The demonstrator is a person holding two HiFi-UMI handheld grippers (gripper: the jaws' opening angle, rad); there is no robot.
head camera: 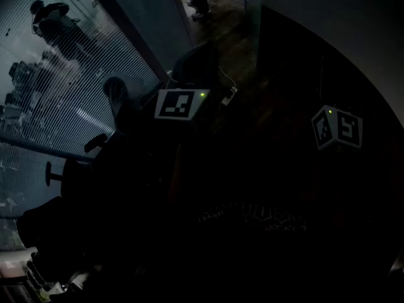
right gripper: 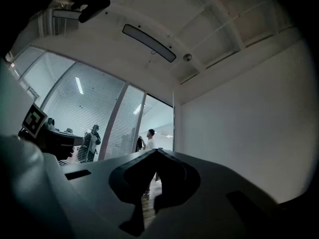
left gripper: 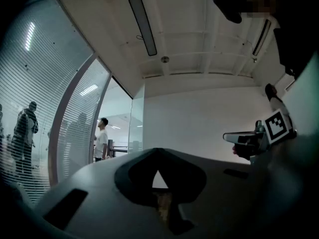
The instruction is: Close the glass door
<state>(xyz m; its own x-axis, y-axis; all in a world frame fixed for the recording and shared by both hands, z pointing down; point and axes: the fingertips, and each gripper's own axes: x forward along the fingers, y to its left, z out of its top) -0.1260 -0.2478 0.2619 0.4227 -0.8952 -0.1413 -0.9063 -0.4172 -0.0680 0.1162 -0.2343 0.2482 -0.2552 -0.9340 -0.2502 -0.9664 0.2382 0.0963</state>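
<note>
Both grippers are held up and point across the room at a glass front. My left gripper [left gripper: 158, 151] is shut, its jaws meeting at the tips with nothing between them. My right gripper [right gripper: 157, 152] is shut and empty too. The clear glass door panel [left gripper: 137, 126] stands beside the white wall, well beyond both grippers; in the right gripper view the glass door [right gripper: 162, 126] shows past the jaw tips. The head view is very dark, showing only the left marker cube [head camera: 180, 104] and the right marker cube [head camera: 338, 128]. Neither gripper touches the door.
A striped frosted glass wall [left gripper: 35, 98] curves along the left, also the glass wall [head camera: 57, 93]. A person in a white shirt [left gripper: 101, 138] stands beyond the doorway; others stand behind the striped glass. A plain white wall [right gripper: 249, 128] fills the right. Wooden floor [head camera: 221, 17] lies ahead.
</note>
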